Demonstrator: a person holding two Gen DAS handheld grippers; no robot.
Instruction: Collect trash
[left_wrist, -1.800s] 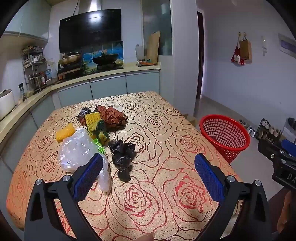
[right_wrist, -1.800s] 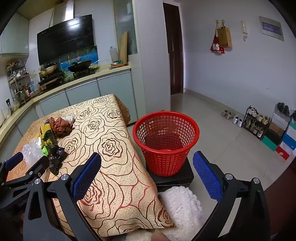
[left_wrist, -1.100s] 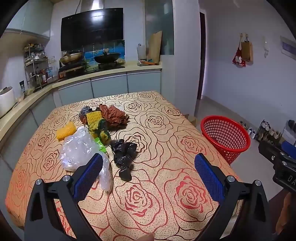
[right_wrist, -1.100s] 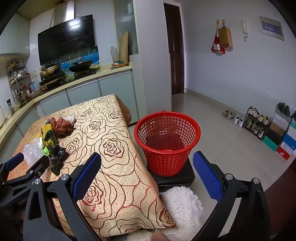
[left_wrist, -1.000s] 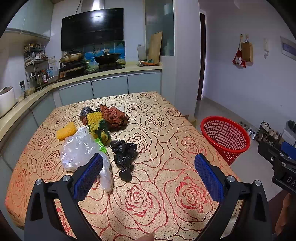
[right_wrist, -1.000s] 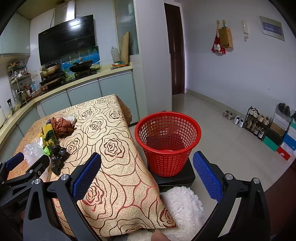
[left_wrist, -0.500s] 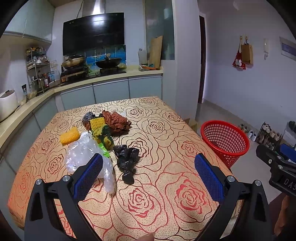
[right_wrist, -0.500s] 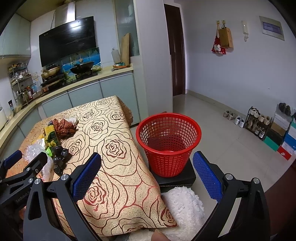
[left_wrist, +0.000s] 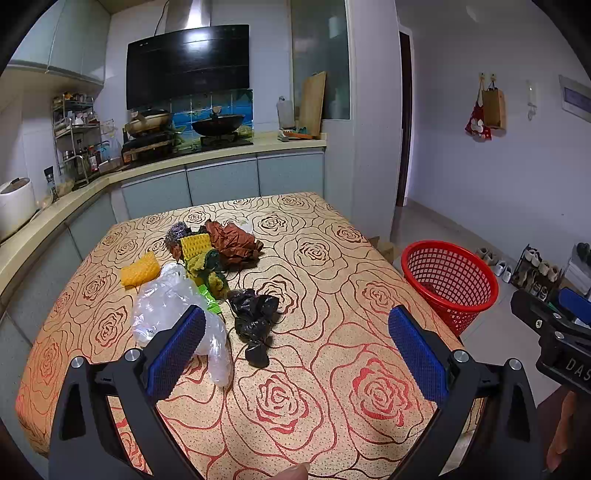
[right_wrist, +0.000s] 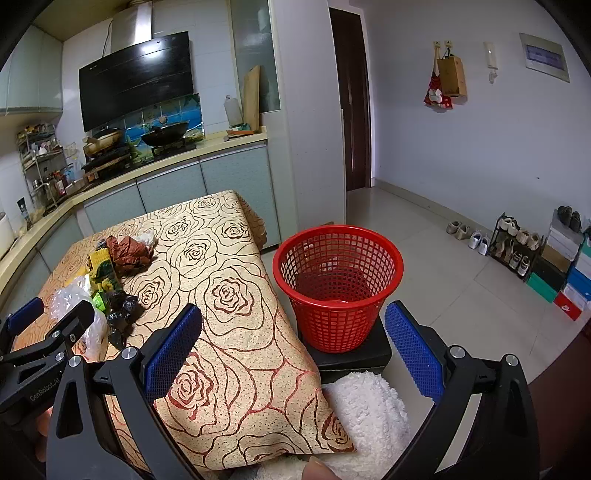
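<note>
Both tongs are spread and empty; the left gripper (left_wrist: 295, 350) should lower onto the black bag (left_wrist: 255, 317) just ahead, pinching its bulk.

Even indoor light; sharp; fisheye-bent, dark corners.

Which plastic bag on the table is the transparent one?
The clear bag, left of the crumpled black bag; the tablecloth shows through it.

Crumpled trash pile (left_wrist: 207, 273) on table; red basket (right_wrist: 338, 291) upright, floor-side.
</note>
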